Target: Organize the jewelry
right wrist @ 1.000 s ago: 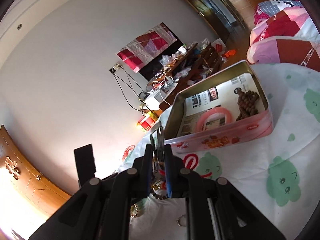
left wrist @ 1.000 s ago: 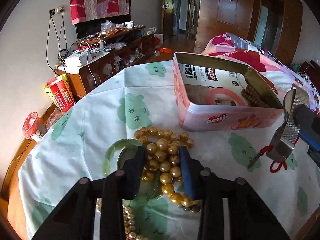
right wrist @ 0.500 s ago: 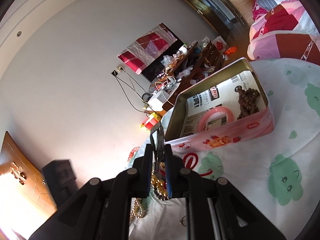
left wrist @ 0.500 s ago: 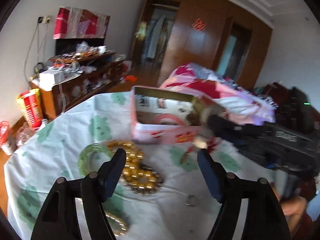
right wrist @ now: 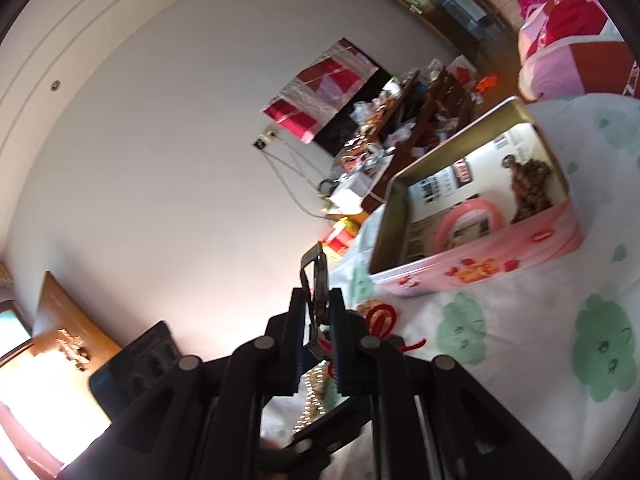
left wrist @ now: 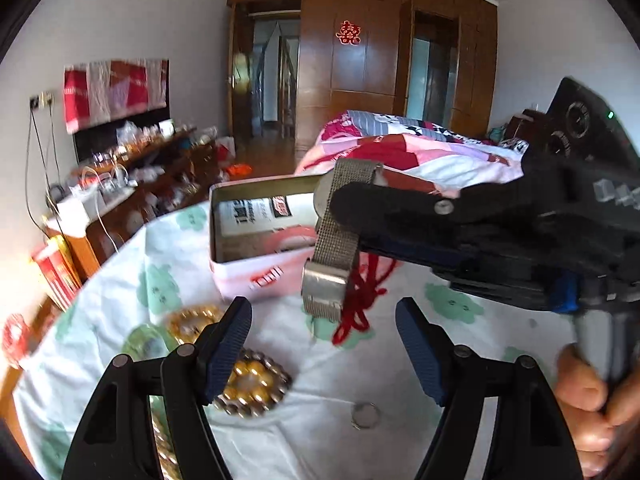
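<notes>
Above the counter [left wrist: 288, 440], the right hand-held gripper [right wrist: 318, 320] is pinching a mesh watchband [left wrist: 336, 236], hanging just before the tin [right wrist: 476, 272]; the left hand-held gripper [left wrist: 324, 340] is gaping empty.

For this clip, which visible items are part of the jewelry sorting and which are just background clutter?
Job items: pink tin; metal mesh watch band held by right gripper; gold bead bracelet; green bangle; small ring; open left gripper.

Lying about: bed quilt; cluttered wooden cabinet; red snack box.
</notes>
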A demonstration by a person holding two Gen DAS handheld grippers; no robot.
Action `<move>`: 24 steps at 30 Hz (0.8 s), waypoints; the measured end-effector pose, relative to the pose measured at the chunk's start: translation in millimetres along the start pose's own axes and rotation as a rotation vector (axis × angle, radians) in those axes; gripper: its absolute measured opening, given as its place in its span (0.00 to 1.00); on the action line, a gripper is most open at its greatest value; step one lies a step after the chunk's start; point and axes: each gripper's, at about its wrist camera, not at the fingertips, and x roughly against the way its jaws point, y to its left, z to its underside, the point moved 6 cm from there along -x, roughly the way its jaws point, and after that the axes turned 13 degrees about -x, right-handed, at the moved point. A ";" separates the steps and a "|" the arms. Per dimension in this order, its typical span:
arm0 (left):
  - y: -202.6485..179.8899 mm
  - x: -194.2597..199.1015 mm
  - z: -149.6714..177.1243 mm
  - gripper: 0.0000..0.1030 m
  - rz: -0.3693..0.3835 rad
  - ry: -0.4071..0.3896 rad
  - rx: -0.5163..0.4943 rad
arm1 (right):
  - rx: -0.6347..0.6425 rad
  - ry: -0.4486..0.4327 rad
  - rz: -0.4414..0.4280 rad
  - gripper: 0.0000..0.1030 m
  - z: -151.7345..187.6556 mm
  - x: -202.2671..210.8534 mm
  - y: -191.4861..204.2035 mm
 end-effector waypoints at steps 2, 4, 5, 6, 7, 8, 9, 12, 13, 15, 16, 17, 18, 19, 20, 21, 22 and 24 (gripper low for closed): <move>0.8 3.2 -2.2 0.68 -0.012 -0.031 -0.025 | -0.012 0.022 -0.052 0.14 1.6 0.0 3.4; 1.3 4.6 -3.0 0.32 0.010 -0.052 -0.046 | -0.030 0.040 -0.104 0.14 2.0 1.0 6.2; 1.4 4.1 -1.4 0.11 0.026 -0.048 -0.048 | -0.038 0.046 -0.123 0.14 1.8 1.9 7.0; 3.5 3.5 0.6 0.08 0.035 -0.041 -0.040 | -0.046 0.048 -0.141 0.14 1.6 1.7 8.2; 4.9 6.1 1.4 0.03 0.040 -0.043 -0.035 | -0.049 0.046 -0.144 0.14 0.7 1.9 8.7; 5.2 8.2 1.3 0.02 0.042 -0.048 -0.033 | -0.050 0.042 -0.142 0.14 0.4 2.8 8.1; 5.4 9.9 0.9 0.02 0.040 -0.049 -0.034 | -0.055 0.032 -0.135 0.14 -0.7 3.6 5.7; 5.4 9.1 1.5 0.01 0.024 -0.034 -0.039 | -0.078 0.000 -0.128 0.14 -6.3 8.4 1.0; 5.6 8.2 1.5 0.01 0.019 -0.030 -0.039 | -0.097 -0.007 -0.143 0.14 -8.0 10.0 -1.8; 7.2 5.1 3.9 0.01 0.007 -0.009 -0.033 | -0.130 -0.004 -0.183 0.14 -11.3 12.0 -4.0; 10.3 2.3 5.2 0.01 -0.006 0.008 -0.021 | -0.141 -0.005 -0.194 0.14 -12.4 12.6 -5.1; 15.2 -0.3 6.7 0.01 -0.018 0.022 0.001 | -0.144 -0.011 -0.198 0.14 -13.3 13.8 -5.2; 19.7 -1.6 8.1 0.01 -0.026 0.031 0.026 | -0.144 -0.017 -0.205 0.14 -14.4 16.0 -4.5; 24.7 -1.6 10.4 0.01 -0.032 0.036 0.058 | -0.149 -0.024 -0.227 0.14 -15.8 18.6 -4.3; 34.0 -1.8 12.5 0.00 -0.039 0.039 0.104 | -0.159 -0.030 -0.256 0.14 -17.3 21.5 -4.5; 39.6 -0.7 15.4 0.00 -0.041 0.039 0.137 | -0.168 -0.036 -0.270 0.14 -18.9 23.5 -4.8; 44.5 0.1 17.6 0.00 -0.038 0.038 0.168 | -0.173 -0.043 -0.263 0.14 -21.1 25.2 -6.8; 48.5 1.8 19.2 0.00 -0.038 0.029 0.204 | -0.188 -0.061 -0.229 0.14 -24.0 25.8 -13.3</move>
